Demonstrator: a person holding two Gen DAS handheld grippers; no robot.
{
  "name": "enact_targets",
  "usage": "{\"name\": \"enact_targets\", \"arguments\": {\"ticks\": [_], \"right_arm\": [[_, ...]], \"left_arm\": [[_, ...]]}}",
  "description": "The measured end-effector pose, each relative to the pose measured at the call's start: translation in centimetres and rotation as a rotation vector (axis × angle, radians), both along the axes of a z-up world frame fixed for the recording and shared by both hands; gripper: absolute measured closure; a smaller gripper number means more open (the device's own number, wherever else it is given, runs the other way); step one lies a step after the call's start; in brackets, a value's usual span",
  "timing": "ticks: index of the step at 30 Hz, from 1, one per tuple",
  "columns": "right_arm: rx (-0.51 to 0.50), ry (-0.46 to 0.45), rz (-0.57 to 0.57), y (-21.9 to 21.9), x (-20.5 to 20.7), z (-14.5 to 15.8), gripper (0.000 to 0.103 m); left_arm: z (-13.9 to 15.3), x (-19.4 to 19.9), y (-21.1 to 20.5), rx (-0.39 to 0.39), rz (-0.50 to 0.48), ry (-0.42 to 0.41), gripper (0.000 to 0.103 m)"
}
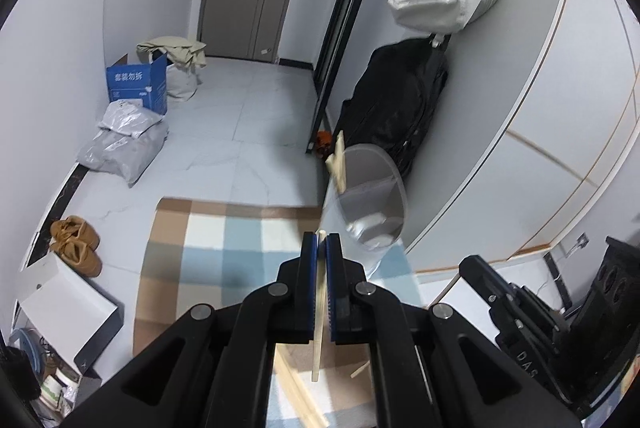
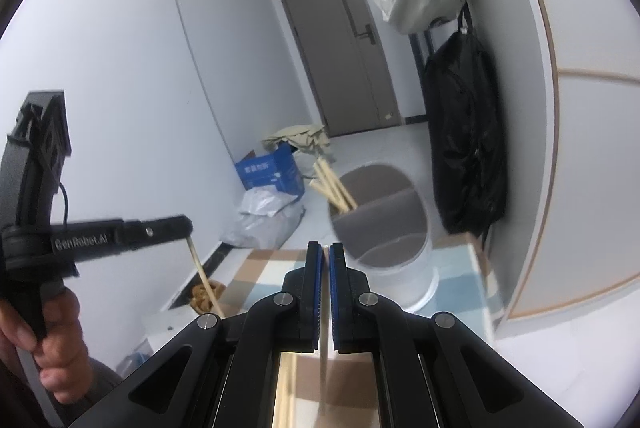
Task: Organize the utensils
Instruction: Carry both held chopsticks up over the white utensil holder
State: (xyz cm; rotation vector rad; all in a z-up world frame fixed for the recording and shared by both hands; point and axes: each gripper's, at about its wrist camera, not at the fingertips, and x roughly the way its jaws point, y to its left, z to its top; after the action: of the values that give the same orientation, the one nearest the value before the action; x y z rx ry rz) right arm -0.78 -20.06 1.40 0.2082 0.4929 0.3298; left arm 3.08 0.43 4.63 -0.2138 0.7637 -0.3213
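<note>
My left gripper [image 1: 322, 240] is shut on a pale wooden chopstick [image 1: 319, 348] that runs down between its blue pads. My right gripper [image 2: 325, 250] is shut on another chopstick [image 2: 322, 360], also upright between the pads. Ahead of both stands a translucent round utensil holder [image 1: 372, 192] [image 2: 400, 280] with a divider inside. Several chopsticks [image 1: 338, 164] [image 2: 332, 184] lean out of its left compartment. In the right wrist view a hand [image 2: 52, 328] carries the left gripper [image 2: 186, 224] at the left, its chopstick [image 2: 204, 276] hanging below the tips.
A checked blue, brown and white mat [image 1: 224, 240] lies under the holder. Loose chopsticks [image 1: 296, 388] lie below my left gripper. Brown shoes [image 1: 76, 244], a white box [image 1: 68, 304], a blue carton [image 1: 138, 84] and grey bags [image 1: 124, 148] line the left wall; a black bag [image 1: 400, 100] hangs right.
</note>
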Motion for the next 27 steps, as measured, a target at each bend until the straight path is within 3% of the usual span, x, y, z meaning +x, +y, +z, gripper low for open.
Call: {"name": "enact_targets", "arguments": {"ticks": [6,11,17,23,27], "right_arm": [[-0.028,-0.023,0.005,-1.9,2.5,4.2,0.1],[-0.072,0.012,0.034,-2.7,6.5,7.6,0.1],[-0.102,0.0,0.049,-2.7,10.9,11.5,0.1],[-0.165,-0.053,0.061,-1.4,14.9,14.4,0.1],[-0.233,-0.089,0.111,0.4,17.1,14.5,0.1]], "left_arm": [[3.2,2.5,-1.2,-0.088,-0.014,-0.023,0.103],[6.0,5.8,-1.4,-0.17,0.003,-0.034,0.103],[8.1,9.0,-0.9,-0.222,0.041,-0.079,0.103],[7.2,11.9,-0.4,-0.255,0.074,-0.063,0.103],[6.1,13.2,-0.4,-0.25,0.074,-0.062,0.103]]}}
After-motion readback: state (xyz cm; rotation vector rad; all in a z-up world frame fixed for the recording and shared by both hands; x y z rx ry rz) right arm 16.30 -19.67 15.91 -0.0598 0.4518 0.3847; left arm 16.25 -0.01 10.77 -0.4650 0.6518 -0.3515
